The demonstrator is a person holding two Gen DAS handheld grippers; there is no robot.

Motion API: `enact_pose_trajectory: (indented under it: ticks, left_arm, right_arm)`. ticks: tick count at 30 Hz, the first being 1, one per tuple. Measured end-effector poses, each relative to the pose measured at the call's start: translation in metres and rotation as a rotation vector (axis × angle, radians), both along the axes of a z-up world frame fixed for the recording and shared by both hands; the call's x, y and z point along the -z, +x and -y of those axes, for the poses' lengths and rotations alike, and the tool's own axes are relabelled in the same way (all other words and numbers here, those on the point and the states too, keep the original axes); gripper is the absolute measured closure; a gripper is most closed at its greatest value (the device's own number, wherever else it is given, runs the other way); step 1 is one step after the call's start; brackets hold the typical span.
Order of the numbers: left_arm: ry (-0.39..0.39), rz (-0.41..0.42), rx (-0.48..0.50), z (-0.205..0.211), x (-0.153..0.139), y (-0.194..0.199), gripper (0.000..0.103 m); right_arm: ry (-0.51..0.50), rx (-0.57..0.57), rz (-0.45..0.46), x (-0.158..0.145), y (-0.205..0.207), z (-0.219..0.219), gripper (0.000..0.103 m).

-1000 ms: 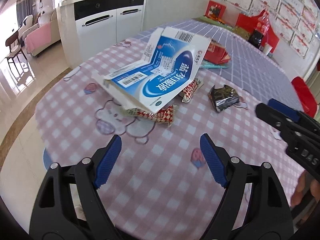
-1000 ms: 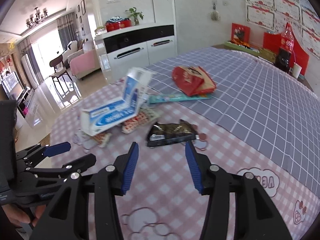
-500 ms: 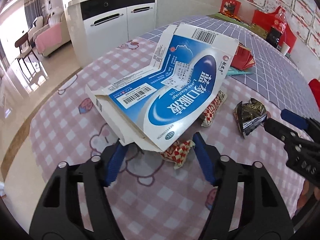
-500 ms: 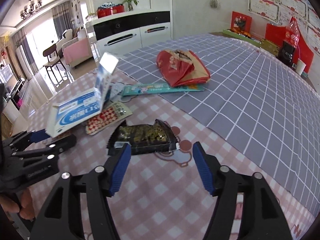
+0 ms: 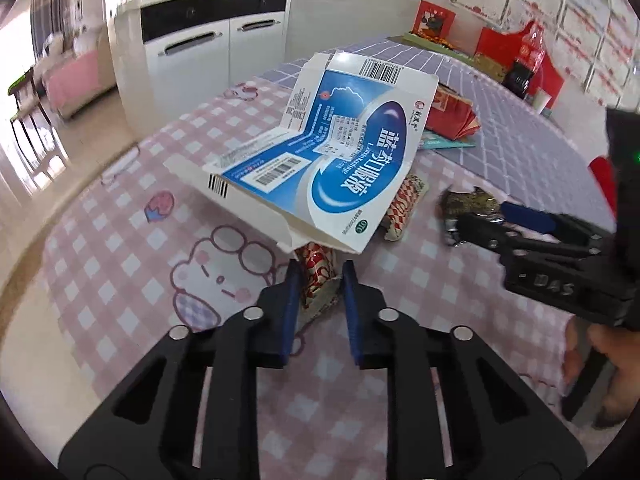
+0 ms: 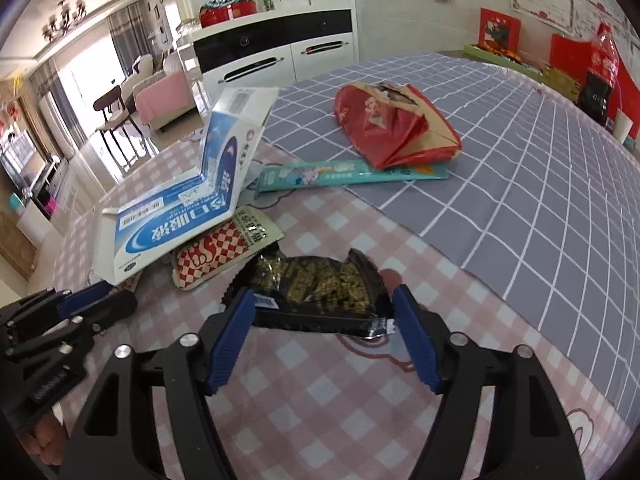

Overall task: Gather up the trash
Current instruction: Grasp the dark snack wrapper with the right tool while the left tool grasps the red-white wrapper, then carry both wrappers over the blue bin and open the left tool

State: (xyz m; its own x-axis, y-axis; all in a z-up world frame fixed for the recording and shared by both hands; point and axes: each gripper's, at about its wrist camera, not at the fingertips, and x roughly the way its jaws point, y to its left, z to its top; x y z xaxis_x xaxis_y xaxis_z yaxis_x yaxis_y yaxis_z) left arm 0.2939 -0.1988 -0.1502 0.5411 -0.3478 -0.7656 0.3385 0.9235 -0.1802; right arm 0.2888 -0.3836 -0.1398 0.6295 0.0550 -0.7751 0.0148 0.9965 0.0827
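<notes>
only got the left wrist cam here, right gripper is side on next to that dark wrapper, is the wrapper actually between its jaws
Observer: Yes. In the right wrist view the dark wrapper lies crosswise between the pads of the right gripper, one pad at each end. The jaws have just been closing, but I cannot tell if they pinch it yet.
Operator: anything else close enough to get caught with it
Observer: A flat red checked wrapper lies just beyond the dark one, outside the jaws.
Operator: whats the teal thing behind the box
Observer: A long teal packet, lying flat with one end tucked under the crumpled red bag.
</notes>
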Motion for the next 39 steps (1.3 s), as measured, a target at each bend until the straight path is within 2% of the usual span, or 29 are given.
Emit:
enact_pose_trajectory:
  ticks: [3, 6, 8, 13, 24, 39]
  left_arm:
    - [-0.048, -0.025, 0.003, -0.007, 0.000, -0.002, 0.085]
    - [-0.066, -0.032, 0.004, -0.011, 0.001, -0.007, 0.085]
    - [-0.084, -0.034, 0.003, -0.015, 0.000, -0.010, 0.085]
    - [-0.102, -0.017, -0.017, -0.025, -0.007, -0.011, 0.085]
    - [-0.155, 0.008, -0.027, -0.057, -0.022, -0.022, 0.085]
    - [-0.218, 0.044, -0.107, -0.135, -0.036, -0.045, 0.086]
  right_arm:
    - [-0.055, -0.019, -0.003, 0.000, 0.000, -0.010, 0.069]
    - [-0.058, -0.035, -0.009, -0.001, -0.001, -0.017, 0.086]
    - [-0.049, -0.049, -0.017, -0.002, -0.005, -0.023, 0.090]
    - [-0.045, -0.107, -0.024, -0.005, -0.017, -0.044, 0.092]
    - [0.024, -0.150, 0.045, -0.031, -0.046, -0.079, 0.096]
    - [0.047, -0.246, 0.106, -0.055, -0.055, -0.160, 0.096]
